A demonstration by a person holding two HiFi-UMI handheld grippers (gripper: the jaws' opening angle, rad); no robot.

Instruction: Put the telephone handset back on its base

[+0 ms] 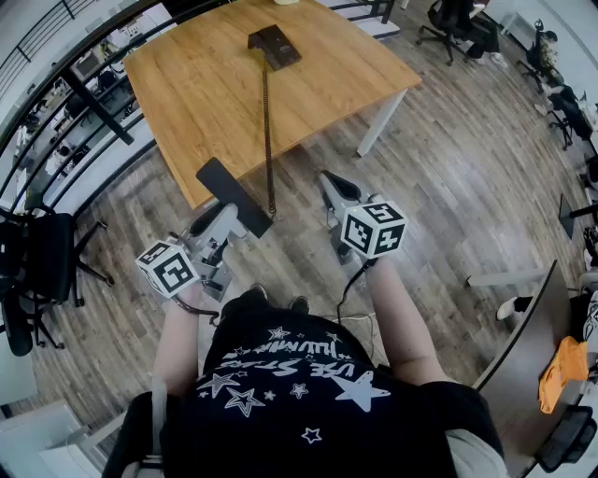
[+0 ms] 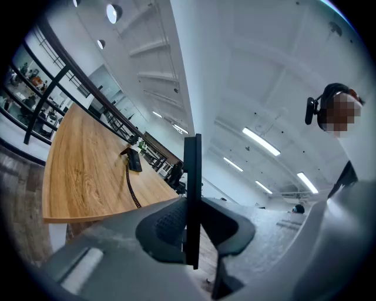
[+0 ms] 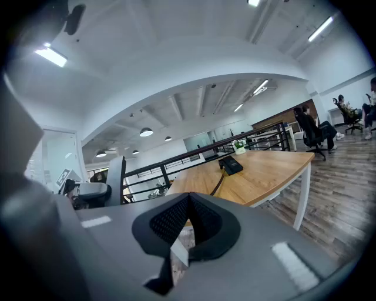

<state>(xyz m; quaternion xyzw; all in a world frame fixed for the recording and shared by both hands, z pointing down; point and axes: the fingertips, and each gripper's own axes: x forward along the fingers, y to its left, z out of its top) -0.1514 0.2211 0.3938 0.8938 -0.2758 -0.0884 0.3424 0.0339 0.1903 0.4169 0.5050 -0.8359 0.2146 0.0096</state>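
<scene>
The black telephone base [image 1: 274, 47] sits at the far side of the wooden table [image 1: 206, 84]. Its coiled cord [image 1: 268, 131] runs down off the near edge to the flat black handset [image 1: 234, 196], held in the air in front of the table. My left gripper [image 1: 232, 215] is shut on the handset. In the left gripper view the handset [image 2: 192, 164] stands edge-on between the pads, with the base [image 2: 134, 160] far off on the table. My right gripper [image 1: 329, 180] hangs beside it, shut and empty [image 3: 188, 199]; it faces the base [image 3: 231, 165].
Black office chairs stand at the left [image 1: 37, 252] and far right [image 1: 458, 23]. A dark railing [image 1: 56, 103] runs behind the table. Another desk with an orange object [image 1: 561, 373] is at my right. I stand on wood flooring [image 1: 448, 168].
</scene>
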